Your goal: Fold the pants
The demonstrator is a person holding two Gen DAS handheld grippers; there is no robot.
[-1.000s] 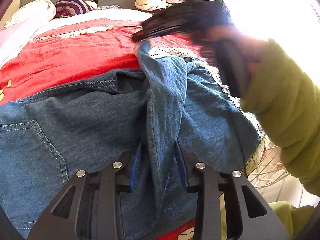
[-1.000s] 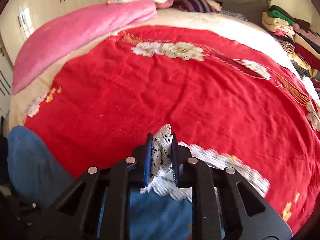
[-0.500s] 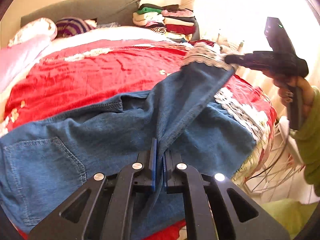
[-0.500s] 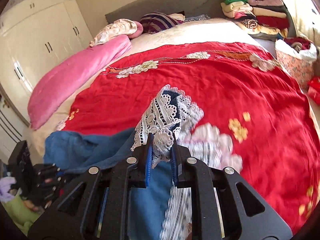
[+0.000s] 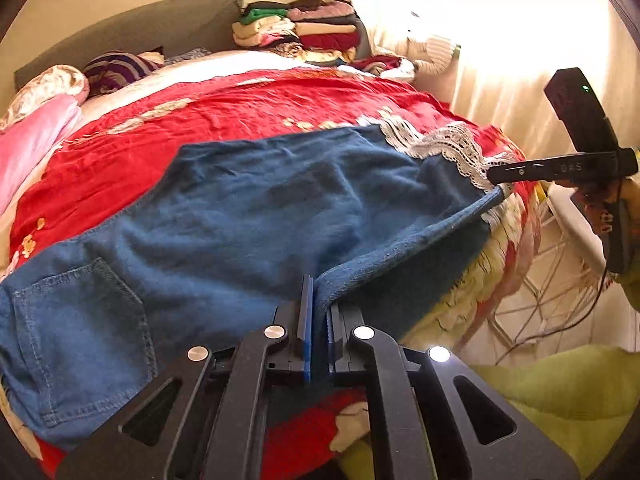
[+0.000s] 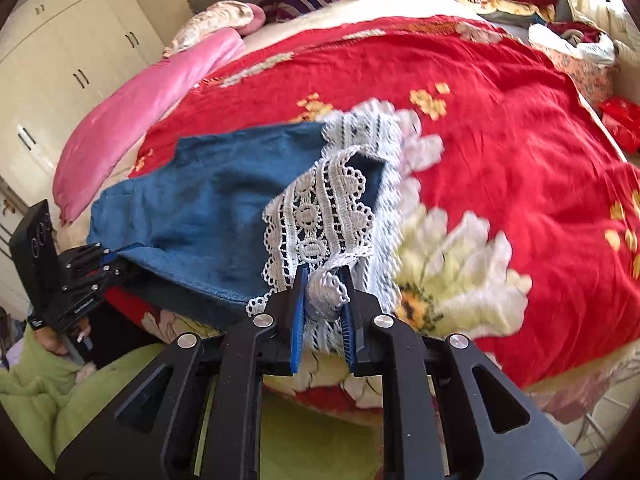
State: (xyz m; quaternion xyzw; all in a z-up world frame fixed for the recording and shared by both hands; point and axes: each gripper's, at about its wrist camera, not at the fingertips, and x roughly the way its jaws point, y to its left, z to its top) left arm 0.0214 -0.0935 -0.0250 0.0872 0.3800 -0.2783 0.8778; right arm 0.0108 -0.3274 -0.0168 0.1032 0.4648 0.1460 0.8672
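Observation:
Blue denim pants (image 5: 248,216) with white lace hems (image 5: 452,148) lie across a red bed cover (image 5: 240,108). My left gripper (image 5: 318,300) is shut on the pants' near edge by the seam. My right gripper (image 6: 324,292) is shut on the lace hem (image 6: 320,216) of the upper leg and holds it out over the bed's right edge. The near edge is stretched taut between the two grippers. The right gripper shows in the left wrist view (image 5: 496,176), and the left gripper in the right wrist view (image 6: 108,260). A back pocket (image 5: 80,320) faces up.
A pink blanket (image 6: 132,112) and pillows (image 5: 116,68) lie at the head of the bed. Stacked folded clothes (image 5: 300,28) sit at the far corner. A white wire rack (image 5: 536,304) stands beside the bed. White wardrobes (image 6: 60,60) line the wall.
The left gripper closed on the pants' edge. The right gripper pulled the lace hem out to the right, and the bunched upper leg now lies spread flat over the lower one.

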